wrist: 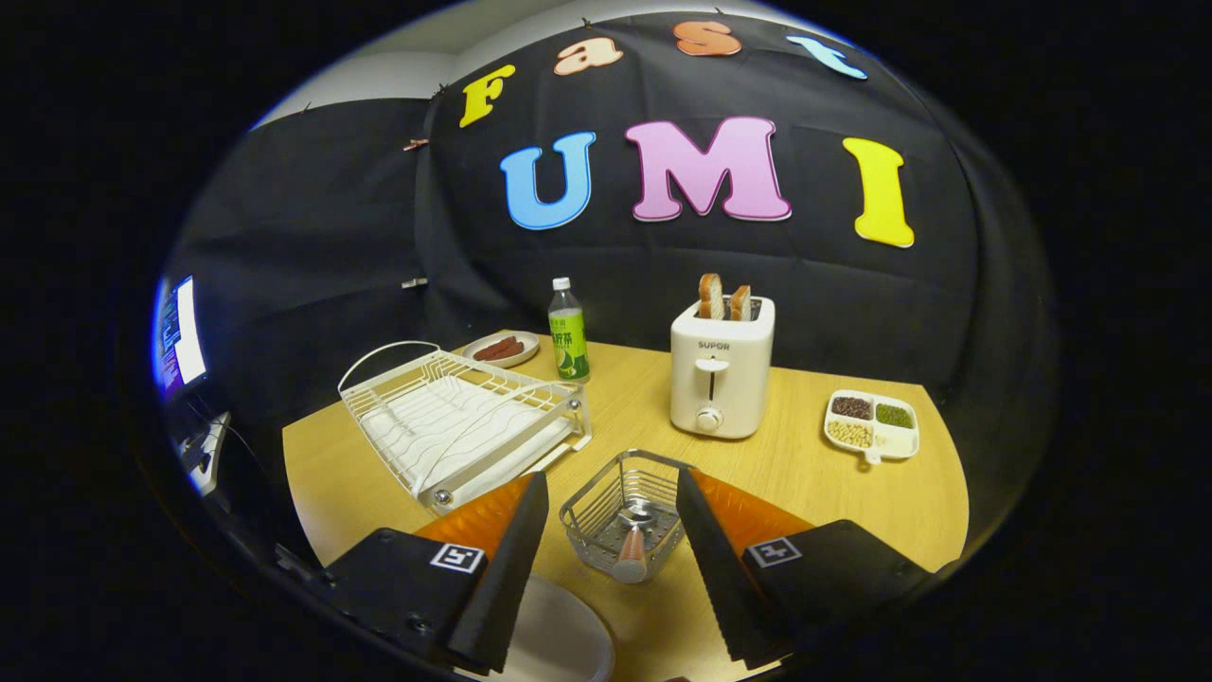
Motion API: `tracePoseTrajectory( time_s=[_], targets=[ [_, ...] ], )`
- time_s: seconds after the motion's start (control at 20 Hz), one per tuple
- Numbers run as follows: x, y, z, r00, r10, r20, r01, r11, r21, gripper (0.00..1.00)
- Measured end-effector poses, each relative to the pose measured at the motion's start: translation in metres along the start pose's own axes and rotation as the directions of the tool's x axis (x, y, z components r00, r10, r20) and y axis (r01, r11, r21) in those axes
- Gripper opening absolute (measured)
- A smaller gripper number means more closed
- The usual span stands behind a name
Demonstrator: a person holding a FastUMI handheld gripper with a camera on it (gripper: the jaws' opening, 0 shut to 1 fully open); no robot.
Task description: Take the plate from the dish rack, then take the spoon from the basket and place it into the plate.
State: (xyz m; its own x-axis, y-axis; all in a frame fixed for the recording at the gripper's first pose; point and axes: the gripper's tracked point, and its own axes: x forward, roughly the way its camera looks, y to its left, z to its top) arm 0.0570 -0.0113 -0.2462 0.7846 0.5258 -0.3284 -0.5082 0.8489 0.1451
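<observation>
Gripper (614,530) jaws were spread wide and gripping nothing, lined up so the wire basket (620,516) sat between the fingertips at 12 o'clock, spoon (632,549) inside it with handle tipped toward the camera, probably staged for a straight-in grab. Plate (559,635) lay flat on the table (805,474) just under the left finger, around 7 o'clock from the basket; the dish rack (464,421) at 10 o'clock held no plate, so I'd judge step one done. Toaster (721,369) stood well beyond at 1 o'clock, out of the approach path.
</observation>
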Motion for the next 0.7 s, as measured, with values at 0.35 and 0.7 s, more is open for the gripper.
tracePoseTrajectory(
  time_s=[0.35, 0.7],
  targets=[
    [0.028, -0.011, -0.014, 1.000, -0.018, -0.002, 0.018, 1.000, -0.021, 0.65],
    [0.036, -0.011, -0.021, 0.999, -0.038, -0.017, 0.036, 0.996, -0.078, 0.25]
  ],
)
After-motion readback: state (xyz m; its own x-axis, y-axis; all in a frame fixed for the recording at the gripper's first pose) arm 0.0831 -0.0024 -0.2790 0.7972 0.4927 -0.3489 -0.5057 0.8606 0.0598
